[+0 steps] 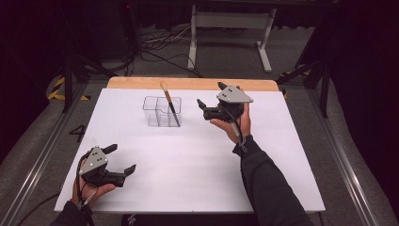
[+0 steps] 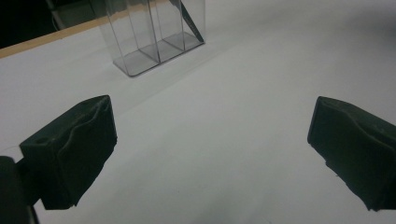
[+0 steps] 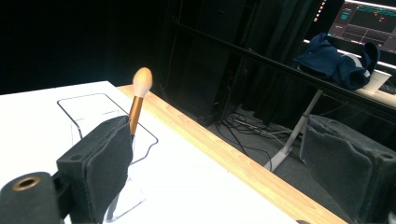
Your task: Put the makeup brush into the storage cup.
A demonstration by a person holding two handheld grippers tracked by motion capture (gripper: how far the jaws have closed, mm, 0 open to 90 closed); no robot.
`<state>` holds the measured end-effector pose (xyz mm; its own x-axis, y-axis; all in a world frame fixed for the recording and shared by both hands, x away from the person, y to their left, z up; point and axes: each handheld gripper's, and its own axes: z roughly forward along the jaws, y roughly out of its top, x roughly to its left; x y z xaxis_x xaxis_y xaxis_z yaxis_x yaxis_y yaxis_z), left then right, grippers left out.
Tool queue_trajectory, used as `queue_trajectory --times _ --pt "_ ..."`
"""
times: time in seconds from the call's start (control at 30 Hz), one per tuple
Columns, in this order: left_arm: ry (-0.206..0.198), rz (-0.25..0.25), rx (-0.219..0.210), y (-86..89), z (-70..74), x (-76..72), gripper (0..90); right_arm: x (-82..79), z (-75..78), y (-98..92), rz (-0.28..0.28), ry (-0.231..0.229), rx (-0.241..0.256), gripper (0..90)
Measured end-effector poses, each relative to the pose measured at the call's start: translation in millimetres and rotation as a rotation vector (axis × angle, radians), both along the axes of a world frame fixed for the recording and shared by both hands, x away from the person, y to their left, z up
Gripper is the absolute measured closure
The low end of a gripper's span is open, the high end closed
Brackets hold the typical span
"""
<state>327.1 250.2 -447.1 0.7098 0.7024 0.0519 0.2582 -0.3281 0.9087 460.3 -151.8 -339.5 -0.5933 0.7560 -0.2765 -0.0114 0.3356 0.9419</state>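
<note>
A clear plastic organizer [image 1: 161, 112] with several compartments stands at the back middle of the white table [image 1: 188, 160]. A makeup brush [image 1: 168, 101] leans in it, pale bristle head up and black handle down. My right gripper [image 1: 211, 94] hovers open just right of the organizer, holding nothing. In the right gripper view the brush [image 3: 139, 91] rises beside the left jaw, over the organizer [image 3: 93, 109]. My left gripper [image 1: 122, 157] rests open near the front left corner. In the left gripper view the organizer [image 2: 154, 32] stands far ahead between wide jaws, with the brush handle [image 2: 190, 22] inside.
A wooden strip [image 1: 188, 83] runs along the table's far edge. Behind it are a white stand frame [image 1: 230, 33] and floor cables [image 1: 160, 47]. Metal rails [image 1: 42, 141] flank the table. A blue cloth [image 3: 336, 58] lies on a desk beyond.
</note>
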Motion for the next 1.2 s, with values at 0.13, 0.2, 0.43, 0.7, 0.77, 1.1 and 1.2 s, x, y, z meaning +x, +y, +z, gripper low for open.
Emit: queue_trajectory --times 0.13,0.2,0.43,0.7,0.77,1.1,1.2 --pt "0.000 0.001 0.002 -0.1 0.0 0.0 2.1 -2.2 0.8 -6.8 -0.011 0.007 -0.002 10.2" --pt "0.000 0.001 0.002 -0.1 0.0 -0.1 2.1 -4.2 0.7 -10.4 -0.013 0.005 -0.001 10.2" --pt "0.000 0.002 0.003 -0.6 0.0 -0.2 2.1 -9.2 -0.8 -19.3 -0.027 0.002 -0.020 10.3" --pt "0.001 0.002 0.002 -0.2 0.0 0.0 2.1 -14.8 -0.8 -27.8 -0.026 0.004 -0.022 10.5" --pt "0.000 0.003 0.002 -0.1 0.0 -0.1 2.1 -16.9 -1.4 -29.6 -0.026 0.001 -0.022 10.5" --pt "-0.002 0.006 0.001 0.1 0.2 -0.2 2.1 -26.0 -4.4 -39.3 -0.022 0.007 -0.023 10.7" --pt "-0.003 0.006 -0.004 0.6 0.1 -0.1 2.1 -29.6 -4.3 -42.7 -0.018 0.009 -0.020 10.7"
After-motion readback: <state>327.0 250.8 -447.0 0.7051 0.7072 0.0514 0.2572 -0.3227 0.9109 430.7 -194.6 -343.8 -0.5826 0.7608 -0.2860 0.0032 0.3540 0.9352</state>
